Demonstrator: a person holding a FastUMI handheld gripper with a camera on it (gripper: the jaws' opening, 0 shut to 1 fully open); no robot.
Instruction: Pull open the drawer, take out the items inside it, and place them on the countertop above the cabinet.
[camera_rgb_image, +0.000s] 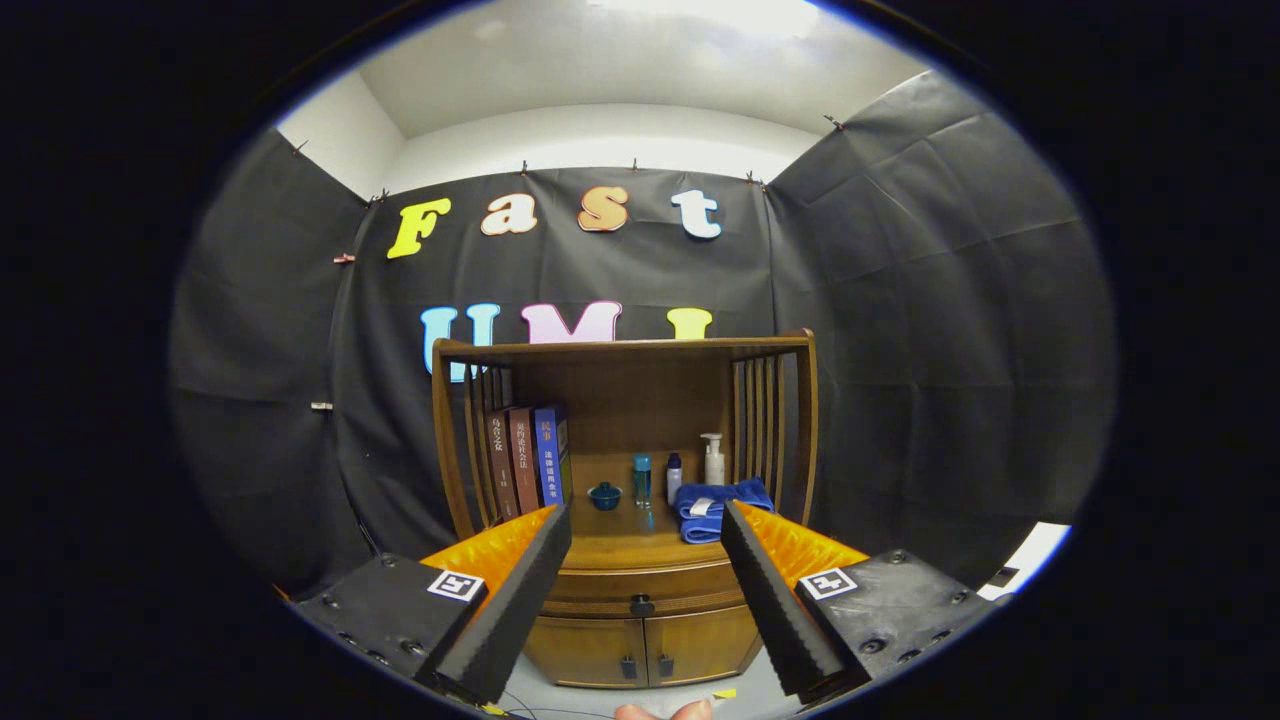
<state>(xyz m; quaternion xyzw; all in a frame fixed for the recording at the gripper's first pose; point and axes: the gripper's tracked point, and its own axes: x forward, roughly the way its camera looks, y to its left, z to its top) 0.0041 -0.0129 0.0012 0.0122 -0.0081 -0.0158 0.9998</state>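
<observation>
Open tool (645, 525) faces shut drawer (640, 590); countertop (630, 545) holds three books (528, 460), three bottles (674, 478)

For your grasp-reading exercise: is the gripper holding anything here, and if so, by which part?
Nothing is held. The gripper is open, its fingers spread wide and short of the cabinet, with the closed drawer's knob seen in the gap beyond them.

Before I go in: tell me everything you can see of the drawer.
The drawer is shut: a curved brown wooden front directly under the countertop, above two small cabinet doors. One dark round knob sits at its middle. Nothing touches it. The gripper hangs before it, jaws wide open, knob showing between them.
</observation>
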